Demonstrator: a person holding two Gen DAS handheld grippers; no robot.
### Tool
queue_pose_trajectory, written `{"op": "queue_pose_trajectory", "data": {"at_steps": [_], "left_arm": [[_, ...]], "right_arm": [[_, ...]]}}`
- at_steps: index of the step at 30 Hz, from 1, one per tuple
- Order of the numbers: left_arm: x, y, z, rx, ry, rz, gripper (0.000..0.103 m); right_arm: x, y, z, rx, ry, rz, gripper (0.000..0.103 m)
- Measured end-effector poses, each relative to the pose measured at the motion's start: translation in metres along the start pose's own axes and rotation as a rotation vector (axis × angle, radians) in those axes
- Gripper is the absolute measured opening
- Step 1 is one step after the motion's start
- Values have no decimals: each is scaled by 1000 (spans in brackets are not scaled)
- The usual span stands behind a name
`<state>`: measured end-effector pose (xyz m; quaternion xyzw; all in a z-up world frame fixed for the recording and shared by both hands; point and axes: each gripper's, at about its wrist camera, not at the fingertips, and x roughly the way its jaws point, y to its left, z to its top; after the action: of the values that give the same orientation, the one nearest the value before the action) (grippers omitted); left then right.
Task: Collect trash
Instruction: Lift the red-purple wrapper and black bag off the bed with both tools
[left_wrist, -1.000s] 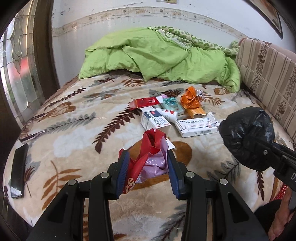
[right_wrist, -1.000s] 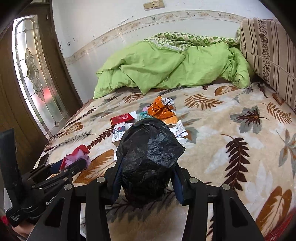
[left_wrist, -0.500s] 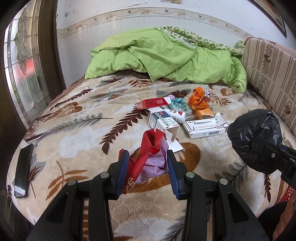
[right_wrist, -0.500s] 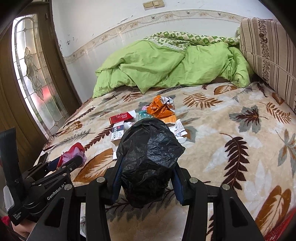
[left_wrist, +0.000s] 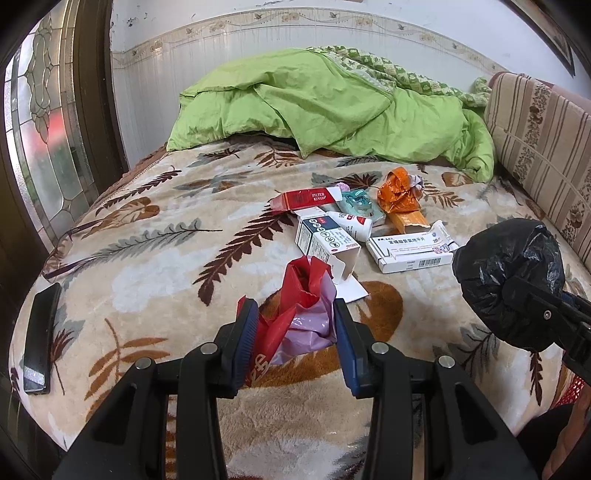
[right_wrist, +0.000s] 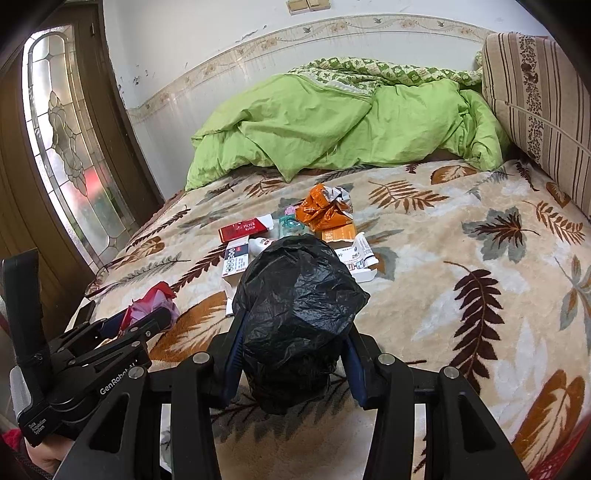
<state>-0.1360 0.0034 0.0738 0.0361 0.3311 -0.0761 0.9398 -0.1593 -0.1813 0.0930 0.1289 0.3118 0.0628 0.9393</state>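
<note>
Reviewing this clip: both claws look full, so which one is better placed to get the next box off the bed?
Neither is free. Left claw, probably: its red bag sits nearest the open white box; right claw grips the black bag.

bed (left_wrist: 155, 266): boxes and wrappers (left_wrist: 354, 225) heaped mid-bed | quilt (left_wrist: 325, 107) behind, by the wall | phone (left_wrist: 38, 336) (probably) at left edge | cushion (left_wrist: 543, 147) right

Left claw (left_wrist: 295, 339) clamped on red bag (left_wrist: 301, 295), right claw (right_wrist: 293, 354) clamped on black bag (right_wrist: 295, 306), both angled downward
</note>
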Motion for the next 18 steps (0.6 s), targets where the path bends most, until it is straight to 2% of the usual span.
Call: {"op": "queue_pose_trajectory", "data": {"at_steps": [18], "left_arm": [[2,-3,-1,8,3,5,39]], "right_arm": [[0,-1,0,1,1,8,50]]}}
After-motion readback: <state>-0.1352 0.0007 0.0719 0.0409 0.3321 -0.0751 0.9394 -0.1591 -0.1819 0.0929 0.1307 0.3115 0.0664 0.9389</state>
